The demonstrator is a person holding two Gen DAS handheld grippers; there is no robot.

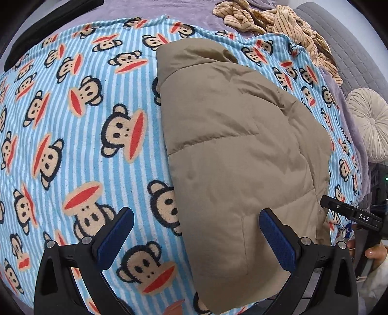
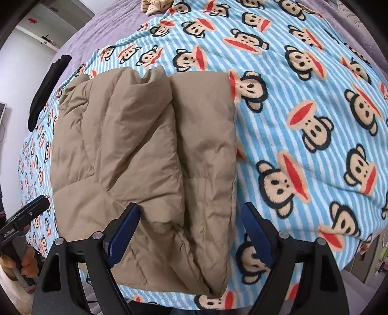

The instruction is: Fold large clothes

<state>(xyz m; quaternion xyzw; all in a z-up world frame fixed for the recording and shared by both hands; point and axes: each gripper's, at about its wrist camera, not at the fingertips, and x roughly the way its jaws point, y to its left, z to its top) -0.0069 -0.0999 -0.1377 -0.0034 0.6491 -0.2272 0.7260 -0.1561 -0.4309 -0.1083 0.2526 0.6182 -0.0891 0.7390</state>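
A tan puffer jacket (image 1: 232,150) lies folded into a narrow stack on a blue striped monkey-print blanket (image 1: 80,126). It also shows in the right wrist view (image 2: 145,157), doubled over with two puffy layers side by side. My left gripper (image 1: 196,225) is open and empty, hovering over the jacket's near left edge. My right gripper (image 2: 191,220) is open and empty above the jacket's near end. The right gripper also shows at the right edge of the left wrist view (image 1: 349,213); the left gripper shows at the left edge of the right wrist view (image 2: 26,215).
A striped beige garment (image 1: 278,21) lies crumpled at the far side of the bed. A round cream pillow (image 1: 371,126) sits at the right. A black item (image 2: 48,89) lies on the purple bedspread (image 2: 109,26). The blanket (image 2: 315,121) spreads right of the jacket.
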